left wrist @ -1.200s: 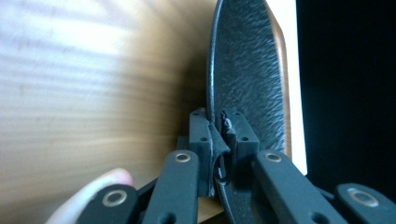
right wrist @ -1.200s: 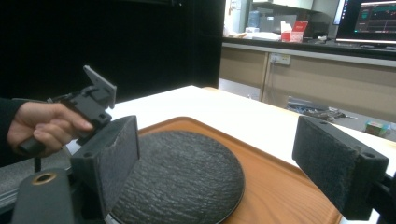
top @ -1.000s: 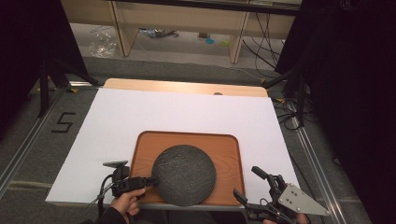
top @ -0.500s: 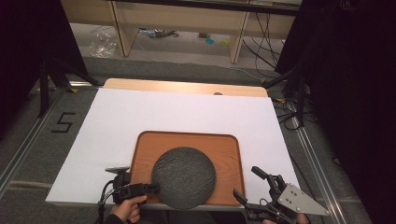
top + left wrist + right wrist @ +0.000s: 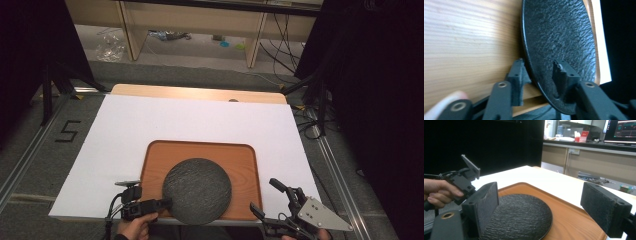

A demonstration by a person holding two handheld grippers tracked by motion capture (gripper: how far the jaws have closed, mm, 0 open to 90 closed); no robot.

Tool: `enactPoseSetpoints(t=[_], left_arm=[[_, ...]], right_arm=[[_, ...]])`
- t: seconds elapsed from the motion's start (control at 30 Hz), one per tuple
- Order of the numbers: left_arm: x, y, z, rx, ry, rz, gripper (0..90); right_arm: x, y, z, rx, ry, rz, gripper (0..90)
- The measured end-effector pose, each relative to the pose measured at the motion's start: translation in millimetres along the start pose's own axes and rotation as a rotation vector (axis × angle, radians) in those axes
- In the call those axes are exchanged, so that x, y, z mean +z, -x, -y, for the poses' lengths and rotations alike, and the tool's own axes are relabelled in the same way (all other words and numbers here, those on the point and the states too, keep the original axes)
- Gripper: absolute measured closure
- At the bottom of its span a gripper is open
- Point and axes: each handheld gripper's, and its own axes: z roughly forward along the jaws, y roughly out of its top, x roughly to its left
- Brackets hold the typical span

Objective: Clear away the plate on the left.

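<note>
A round, dark, rough-surfaced plate [image 5: 196, 191] lies on a wooden tray [image 5: 200, 150] near the table's front edge. My left gripper [image 5: 165, 202] is level at the plate's left rim, held by a hand. In the left gripper view the plate [image 5: 559, 32] has its rim between the jaws of the left gripper [image 5: 539, 63]. They have just been opening and a gap shows on each side of the rim. My right gripper [image 5: 263, 195] stands open at the tray's front right corner. In the right gripper view its pads [image 5: 545, 202] frame the plate [image 5: 519, 215] from a distance.
A white sheet [image 5: 150, 125] covers the table, with a bare wooden strip [image 5: 200, 93] at the far edge. Dark curtains stand at both sides. Shelving and cables lie on the floor beyond the table.
The left gripper has shifted slightly toward the table's front edge and its jaws have parted around the plate's rim. The plate has settled a little lower on the tray. The right gripper has not moved.
</note>
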Motion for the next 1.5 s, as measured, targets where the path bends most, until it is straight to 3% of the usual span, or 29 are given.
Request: enactPoseSetpoints(t=[0.07,0.13,0.23,0.4,0.53,0.67,0.7,0.73,0.87,1.0,1.13,1.2,1.5], left_arm=[[-1.4,1.0,-0.6,0.016,0.008,-0.034,57.0],[-2.2,0.3,-1.6,0.008,0.009,-0.041,49.8],[-9.6,-2.4,-5.2,0.001,0.018,0.013,46.4],[-18.8,-1.4,-11.2,0.025,0.069,0.013,42.6],[-22.3,-1.9,-13.8,0.031,0.077,0.015,41.6],[-25.5,-2.5,-17.8,0.036,0.076,0.061,36.6],[-28.4,-3.6,-19.1,0.057,0.080,0.087,35.6],[-29.8,-3.0,-19.9,0.065,0.087,0.086,33.8],[-35.8,-1.5,-23.0,0.097,0.111,0.082,32.8],[-40.1,-1.5,-24.4,0.093,0.126,0.077,32.0],[-45.3,-2.7,-27.9,0.104,0.136,0.091,30.4],[-50.2,-3.9,-31.0,0.111,0.146,0.118,30.2],[-63.1,-6.4,-37.8,0.142,0.182,0.117,28.7]], right_arm=[[-0.2,-0.3,0.2,0.004,-0.005,-0.001,15.8],[-0.2,-0.5,0.0,0.001,-0.002,-0.001,15.8],[-0.2,-0.4,0.2,0.003,-0.005,-0.001,15.8],[0.1,-0.6,0.3,0.004,-0.005,-0.003,15.8],[0.1,-0.6,0.2,0.004,-0.003,-0.003,15.8],[0.2,-0.5,0.2,0.004,-0.003,-0.004,15.8],[0.2,-0.5,0.2,0.004,-0.003,-0.004,15.8],[-0.1,-0.5,0.0,0.002,-0.003,-0.003,15.8],[-0.1,-0.5,0.1,0.003,-0.004,-0.003,15.8],[0.2,-0.6,0.2,0.003,-0.002,-0.004,15.8],[0.3,-0.6,0.2,0.003,-0.002,-0.004,15.8],[0.3,-0.6,0.2,0.003,-0.003,-0.004,15.8],[0.2,-0.5,0.3,0.004,-0.003,-0.003,15.8]])
